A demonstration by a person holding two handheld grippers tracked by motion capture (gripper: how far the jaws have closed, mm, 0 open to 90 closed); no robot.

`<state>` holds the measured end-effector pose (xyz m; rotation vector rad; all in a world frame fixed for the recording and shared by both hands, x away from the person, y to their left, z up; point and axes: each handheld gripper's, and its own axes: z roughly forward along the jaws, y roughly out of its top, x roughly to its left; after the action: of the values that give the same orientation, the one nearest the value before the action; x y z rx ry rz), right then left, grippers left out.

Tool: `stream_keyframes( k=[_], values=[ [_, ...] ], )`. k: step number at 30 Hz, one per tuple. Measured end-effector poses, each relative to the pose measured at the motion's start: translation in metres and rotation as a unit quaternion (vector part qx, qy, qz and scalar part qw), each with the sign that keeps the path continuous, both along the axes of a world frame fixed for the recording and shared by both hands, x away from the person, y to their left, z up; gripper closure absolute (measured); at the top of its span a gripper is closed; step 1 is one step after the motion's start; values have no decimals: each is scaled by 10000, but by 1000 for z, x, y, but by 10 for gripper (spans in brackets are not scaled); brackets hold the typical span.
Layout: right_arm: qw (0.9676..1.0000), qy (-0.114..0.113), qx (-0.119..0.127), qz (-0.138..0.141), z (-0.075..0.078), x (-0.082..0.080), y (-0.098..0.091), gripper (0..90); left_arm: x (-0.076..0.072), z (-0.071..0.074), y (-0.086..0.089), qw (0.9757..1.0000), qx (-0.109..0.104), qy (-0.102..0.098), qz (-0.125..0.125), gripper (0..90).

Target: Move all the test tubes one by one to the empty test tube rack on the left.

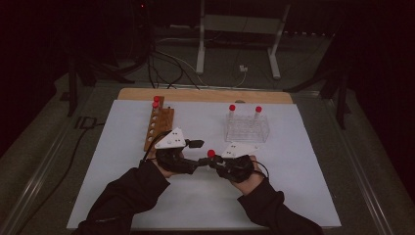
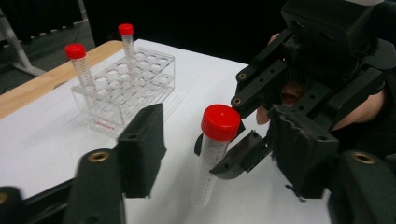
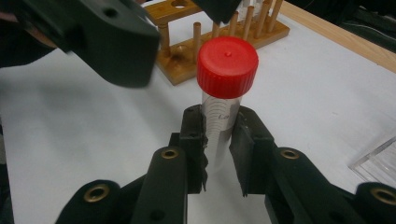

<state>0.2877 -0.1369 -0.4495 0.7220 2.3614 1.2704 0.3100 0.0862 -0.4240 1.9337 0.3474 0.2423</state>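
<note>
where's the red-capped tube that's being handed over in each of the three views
High view: the tube sits low centre, between the two grippers.
Left gripper view: centre, upright, with the right gripper clamped on it.
Right gripper view: centre, red cap up, tube between the black jaws.
Shared landmark: the clear rack.

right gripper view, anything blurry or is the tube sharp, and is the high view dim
Right gripper view: the tube and its red cap are sharp; the left gripper at top left is smeared. High view: dim overall, dark surroundings, only the white mat reads bright.
</note>
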Motion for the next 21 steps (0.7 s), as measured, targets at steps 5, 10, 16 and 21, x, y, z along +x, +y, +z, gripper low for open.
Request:
stream_keyframes(
  k=[5, 10, 16, 21],
  values=[
    [10000, 17, -11, 17, 0, 0, 0, 749, 1, -1, -9, 9999, 108, -93, 3, 461],
    [10000, 17, -2, 42, 0, -1, 1, 748, 2, -4, -16, 9997, 182, -153, 20, 545],
    [10000, 17, 6, 33, 0, 0, 0, 749, 3, -5, -17, 9996, 209, -164, -2, 659],
    [10000, 49, 7, 7, 0, 0, 0, 749, 4, -5, -17, 9996, 240, -158, -16, 708]
  ],
)
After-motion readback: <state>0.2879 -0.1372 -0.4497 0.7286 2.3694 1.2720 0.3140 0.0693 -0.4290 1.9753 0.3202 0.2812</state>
